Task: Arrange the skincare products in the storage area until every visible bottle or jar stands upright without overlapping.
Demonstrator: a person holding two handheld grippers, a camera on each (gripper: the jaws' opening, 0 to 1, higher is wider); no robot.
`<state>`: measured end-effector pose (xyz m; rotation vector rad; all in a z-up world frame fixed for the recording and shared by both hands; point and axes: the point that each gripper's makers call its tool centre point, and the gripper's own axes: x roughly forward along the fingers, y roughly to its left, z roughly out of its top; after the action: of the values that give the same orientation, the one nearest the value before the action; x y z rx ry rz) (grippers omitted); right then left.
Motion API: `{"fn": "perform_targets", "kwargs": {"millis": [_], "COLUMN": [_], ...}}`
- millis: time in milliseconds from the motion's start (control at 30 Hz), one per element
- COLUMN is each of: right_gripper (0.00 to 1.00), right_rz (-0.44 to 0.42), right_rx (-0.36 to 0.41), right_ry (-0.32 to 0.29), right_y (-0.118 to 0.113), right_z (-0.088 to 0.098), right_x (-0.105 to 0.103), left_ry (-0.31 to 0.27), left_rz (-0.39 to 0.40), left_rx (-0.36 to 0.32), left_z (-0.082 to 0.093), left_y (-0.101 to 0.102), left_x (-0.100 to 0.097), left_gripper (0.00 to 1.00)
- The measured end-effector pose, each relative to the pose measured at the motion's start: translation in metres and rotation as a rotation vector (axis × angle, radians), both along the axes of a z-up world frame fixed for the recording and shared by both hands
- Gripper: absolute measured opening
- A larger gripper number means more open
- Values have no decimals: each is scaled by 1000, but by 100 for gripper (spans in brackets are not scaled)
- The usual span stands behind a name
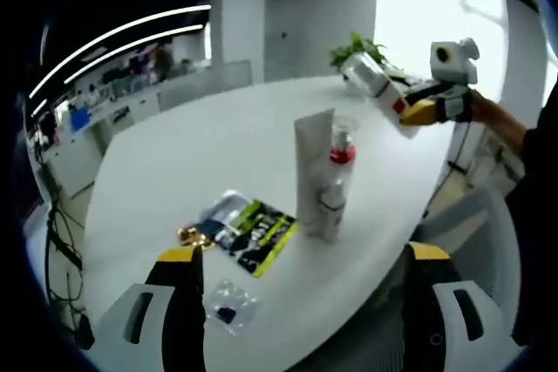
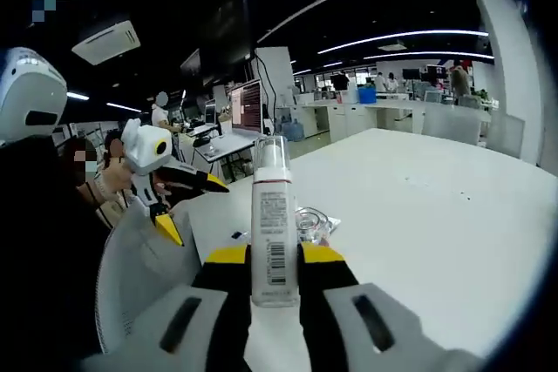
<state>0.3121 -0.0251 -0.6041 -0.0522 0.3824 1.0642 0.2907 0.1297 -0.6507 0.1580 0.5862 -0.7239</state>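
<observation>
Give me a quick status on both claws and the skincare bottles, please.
Right claw shut on clear bottle, lifted off table. Left claw open, empty. White tube and red-collared bottle upright, touching.

A smooth, matt white table top [image 1: 218, 145] is seen; the tube [image 1: 312, 172] looks like matt plastic, the sachets [image 1: 253, 231] like glossy foil, and the held bottle [image 2: 272, 233] is clear plastic with a paper label
</observation>
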Motion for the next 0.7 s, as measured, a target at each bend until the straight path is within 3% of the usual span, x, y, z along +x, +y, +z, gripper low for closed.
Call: {"fn": "perform_targets", "kwargs": {"millis": [100, 367, 500, 700], "right_gripper": [19, 19, 19, 19], "right_rz": [22, 76, 95, 123], "right_rx": [13, 11, 10, 32], "right_ry": [21, 60, 83, 98], "right_y": [8, 28, 37, 53], "right_z": [-4, -20, -29, -34], "right_x": [-7, -20, -26, -34], "left_ry": [-3, 0, -14, -12], "left_rz": [-18, -71, -93, -114], "left_rx": [-48, -87, -103, -188], "left_z": [4, 6, 8, 17], "left_y": [-7, -22, -30, -43], "left_x": [-3, -10, -12, -15], "left_gripper": [72, 56, 51, 47]}}
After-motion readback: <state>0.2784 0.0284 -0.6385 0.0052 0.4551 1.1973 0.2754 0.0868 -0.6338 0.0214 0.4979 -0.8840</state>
